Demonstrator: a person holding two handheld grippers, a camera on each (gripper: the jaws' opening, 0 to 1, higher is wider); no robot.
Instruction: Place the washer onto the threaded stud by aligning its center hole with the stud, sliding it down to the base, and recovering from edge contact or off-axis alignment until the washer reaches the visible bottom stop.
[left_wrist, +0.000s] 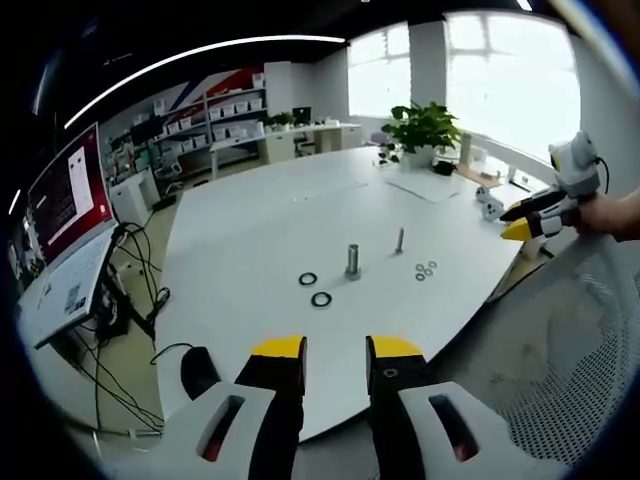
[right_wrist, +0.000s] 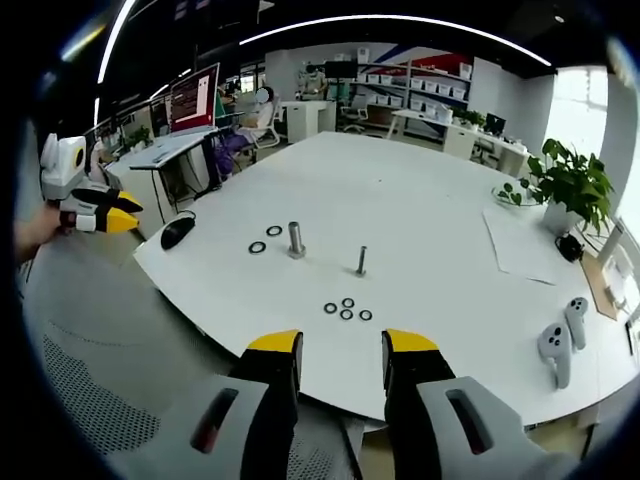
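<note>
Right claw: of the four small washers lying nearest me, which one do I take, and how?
Judging by the layout, take the end washer of the small cluster, from above. It lies flat on the table, so pinch across its outer rim. Its far side is clear of its neighbours. The right claw stands open.

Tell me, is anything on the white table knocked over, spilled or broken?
Nothing stands out. Both studs, the thick one and the thin one, stand upright on the table. The large washers and the small washers lie flat. Nothing looks spilled or broken.
</note>
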